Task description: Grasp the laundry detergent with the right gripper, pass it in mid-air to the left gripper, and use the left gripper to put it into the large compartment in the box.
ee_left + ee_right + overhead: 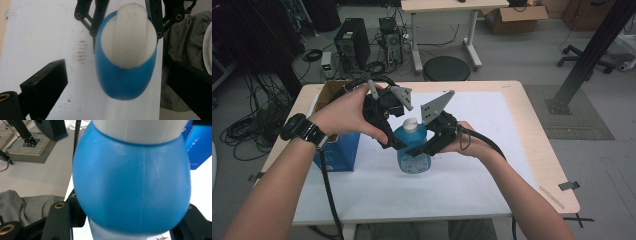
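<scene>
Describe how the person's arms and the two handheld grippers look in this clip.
Both forearms are bare of sleeves; a black wristwatch sits on the left wrist. The left gripper and right gripper are black linkage frames, each topped by a grey three-cornered plate and trailing a thick black cable.

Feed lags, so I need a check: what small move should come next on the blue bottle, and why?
Probably close the left gripper on the white ribbed cap: its fingers sit wide apart either side, while the right gripper already flanks the blue plastic bottle.
</scene>
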Action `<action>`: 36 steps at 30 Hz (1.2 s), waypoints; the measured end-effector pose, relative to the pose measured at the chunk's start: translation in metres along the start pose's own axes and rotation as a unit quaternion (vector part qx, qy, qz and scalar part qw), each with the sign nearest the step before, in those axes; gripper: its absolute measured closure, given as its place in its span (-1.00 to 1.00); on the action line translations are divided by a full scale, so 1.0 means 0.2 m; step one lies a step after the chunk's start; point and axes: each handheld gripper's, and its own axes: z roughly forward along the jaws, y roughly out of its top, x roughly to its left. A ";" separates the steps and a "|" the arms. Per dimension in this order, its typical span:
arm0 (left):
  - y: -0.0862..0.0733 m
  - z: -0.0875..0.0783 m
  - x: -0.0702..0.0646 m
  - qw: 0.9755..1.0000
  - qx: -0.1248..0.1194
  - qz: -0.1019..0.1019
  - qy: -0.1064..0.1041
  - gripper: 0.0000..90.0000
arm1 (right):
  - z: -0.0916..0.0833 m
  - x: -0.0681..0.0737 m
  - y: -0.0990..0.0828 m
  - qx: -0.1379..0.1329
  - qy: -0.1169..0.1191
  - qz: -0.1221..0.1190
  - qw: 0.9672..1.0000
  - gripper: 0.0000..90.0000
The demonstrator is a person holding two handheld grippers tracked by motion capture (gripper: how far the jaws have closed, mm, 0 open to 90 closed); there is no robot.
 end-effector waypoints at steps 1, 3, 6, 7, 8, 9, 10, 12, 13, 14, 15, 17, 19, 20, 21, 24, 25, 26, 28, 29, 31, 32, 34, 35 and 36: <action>0.00 0.00 0.00 1.000 0.000 0.000 0.000 -0.91 | 0.00 0.00 0.00 0.000 0.000 0.000 1.000 -0.05; 0.02 0.01 0.00 1.000 0.002 0.001 -0.004 -0.91 | 0.00 0.00 0.00 0.000 0.001 -0.002 1.000 -0.05; 0.03 0.02 0.00 1.000 0.005 -0.001 -0.003 -0.90 | 0.01 0.00 0.00 0.001 0.001 -0.002 1.000 -0.05; 0.03 0.02 0.00 1.000 0.005 -0.001 -0.003 -0.90 | 0.01 0.00 0.00 0.001 0.001 -0.002 1.000 -0.05; 0.04 0.04 0.00 1.000 0.006 -0.009 0.000 -0.89 | 0.01 0.00 0.00 0.003 0.000 -0.002 1.000 -0.05; 0.04 0.04 0.00 1.000 0.006 -0.009 0.000 -0.89 | 0.01 0.00 0.00 0.002 0.000 -0.002 1.000 -0.05; 0.05 0.04 0.00 1.000 0.009 -0.009 0.000 -0.89 | 0.01 0.00 0.00 0.002 0.000 -0.002 1.000 -0.05; 0.06 0.06 -0.01 1.000 0.012 -0.001 -0.005 -0.86 | 0.01 0.01 -0.01 0.002 0.000 -0.004 1.000 -0.05; 0.06 0.06 -0.01 1.000 0.014 0.001 -0.006 -0.85 | 0.01 0.01 0.00 0.002 0.000 -0.004 1.000 -0.05; 0.07 0.07 -0.01 1.000 0.018 0.005 -0.007 -0.85 | 0.01 0.01 0.00 0.001 0.000 -0.004 1.000 -0.05; 0.07 0.07 -0.01 1.000 0.018 0.005 -0.007 -0.82 | 0.01 0.01 0.00 0.002 0.001 -0.003 1.000 -0.05; 0.08 0.08 -0.01 1.000 0.020 0.005 -0.009 -0.79 | 0.01 0.01 0.00 0.001 0.001 -0.003 1.000 -0.05; 0.08 0.08 -0.01 1.000 0.021 0.008 -0.010 -0.73 | 0.01 0.01 0.00 0.001 0.000 -0.004 1.000 -0.05; 0.08 0.08 -0.01 1.000 0.021 0.008 -0.010 -0.72 | 0.00 0.01 -0.01 0.001 -0.001 -0.005 1.000 -0.05; 0.08 0.08 -0.01 1.000 0.022 0.009 -0.013 -0.68 | 0.00 0.01 -0.01 0.001 -0.001 -0.004 1.000 -0.05; 0.08 0.08 -0.01 1.000 0.023 0.008 -0.016 -0.63 | 0.00 0.01 -0.01 0.002 -0.003 -0.006 1.000 -0.05; 0.08 0.08 -0.01 1.000 0.023 0.010 -0.016 -0.61 | 0.00 0.01 -0.01 0.001 -0.003 -0.005 1.000 -0.05; 0.08 0.08 -0.01 1.000 0.023 0.010 -0.016 -0.60 | 0.00 0.01 -0.01 0.001 -0.003 -0.005 1.000 -0.05; 0.09 0.08 -0.01 0.999 0.028 0.013 -0.015 -0.57 | 0.00 0.01 -0.01 -0.002 -0.007 -0.005 1.000 -0.05; 0.09 0.09 -0.02 0.999 0.026 0.010 -0.017 -0.55 | 0.00 0.01 -0.01 -0.001 -0.007 -0.005 1.000 -0.05; 0.09 0.09 -0.01 0.999 0.030 0.014 -0.017 -0.50 | 0.00 0.02 -0.01 -0.001 -0.007 -0.004 1.000 -0.05; 0.09 0.09 -0.01 0.999 0.030 0.014 -0.017 -0.50 | 0.00 0.02 -0.01 -0.001 -0.007 -0.004 1.000 -0.05; 0.09 0.09 -0.01 0.999 0.029 0.013 -0.018 -0.48 | 0.00 0.02 -0.01 -0.002 -0.007 -0.004 1.000 -0.05; 0.09 0.09 -0.02 0.999 0.027 0.011 -0.018 -0.47 | 0.00 0.02 -0.01 -0.001 -0.007 -0.004 1.000 -0.05; 0.09 0.08 -0.01 0.999 0.028 0.013 -0.019 -0.46 | 0.00 0.02 -0.01 0.000 -0.007 -0.005 1.000 -0.05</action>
